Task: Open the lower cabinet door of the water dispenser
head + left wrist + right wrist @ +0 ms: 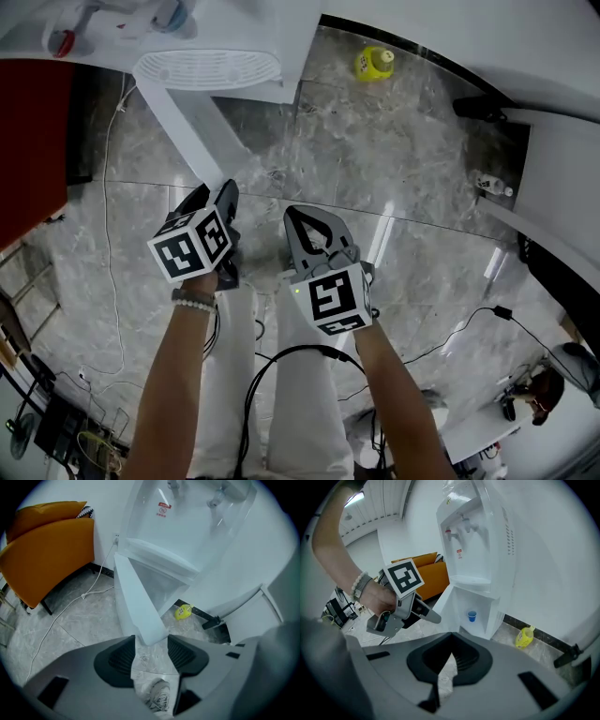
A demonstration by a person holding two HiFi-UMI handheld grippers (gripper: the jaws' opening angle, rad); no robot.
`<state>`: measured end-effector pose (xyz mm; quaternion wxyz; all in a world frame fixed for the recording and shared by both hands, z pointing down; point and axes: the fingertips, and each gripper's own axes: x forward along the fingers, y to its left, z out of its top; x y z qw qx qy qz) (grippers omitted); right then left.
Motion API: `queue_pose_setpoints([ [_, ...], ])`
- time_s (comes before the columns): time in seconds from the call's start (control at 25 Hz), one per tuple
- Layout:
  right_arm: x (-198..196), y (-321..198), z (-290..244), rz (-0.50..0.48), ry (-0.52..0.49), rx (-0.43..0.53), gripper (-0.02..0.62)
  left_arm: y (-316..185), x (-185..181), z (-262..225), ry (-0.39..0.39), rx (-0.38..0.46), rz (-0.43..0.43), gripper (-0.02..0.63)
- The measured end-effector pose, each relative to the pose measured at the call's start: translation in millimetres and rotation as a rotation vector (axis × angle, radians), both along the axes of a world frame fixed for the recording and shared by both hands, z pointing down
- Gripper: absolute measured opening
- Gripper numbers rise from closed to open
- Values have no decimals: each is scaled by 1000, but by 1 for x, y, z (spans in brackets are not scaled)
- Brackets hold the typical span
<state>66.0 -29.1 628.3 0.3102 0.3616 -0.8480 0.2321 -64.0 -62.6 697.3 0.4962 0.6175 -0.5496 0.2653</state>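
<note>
on the water dispenser (187,536), a red label (162,509), print too small.

Office-like lobby: water dispenser (473,550), orange chair (47,559), polished marble floor (375,169).

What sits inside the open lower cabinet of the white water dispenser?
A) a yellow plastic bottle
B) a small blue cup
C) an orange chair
B: a small blue cup stands inside the open lower cabinet of the white water dispenser; the yellow plastic bottle is outside on the floor.
</note>
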Motion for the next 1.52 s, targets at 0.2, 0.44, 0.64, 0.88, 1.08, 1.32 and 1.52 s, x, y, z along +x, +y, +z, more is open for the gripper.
queue_pose_setpoints([
  [0.2,-10,4,1,-24,20,2,3,16,-23,1,8,3,-58,229],
  [0.44,-26,11,1,-37,48,-4,3,31,-56,-1,-3,14,-103,227],
  [0.64,-39,16,2,-37,58,-14,3,40,-87,-2,-36,34,-98,216],
  [0.88,-55,22,-2,-50,65,-15,3,46,-133,-7,-82,85,-191,130],
  [1.08,-67,24,-2,-73,82,-12,3,42,-166,-8,-104,113,-215,120],
  [1.32,-77,29,-1,-76,98,-13,3,36,-200,-8,-137,140,-208,114],
  [1.52,-82,31,2,-67,106,-17,3,27,-225,-8,-166,162,-200,111],
])
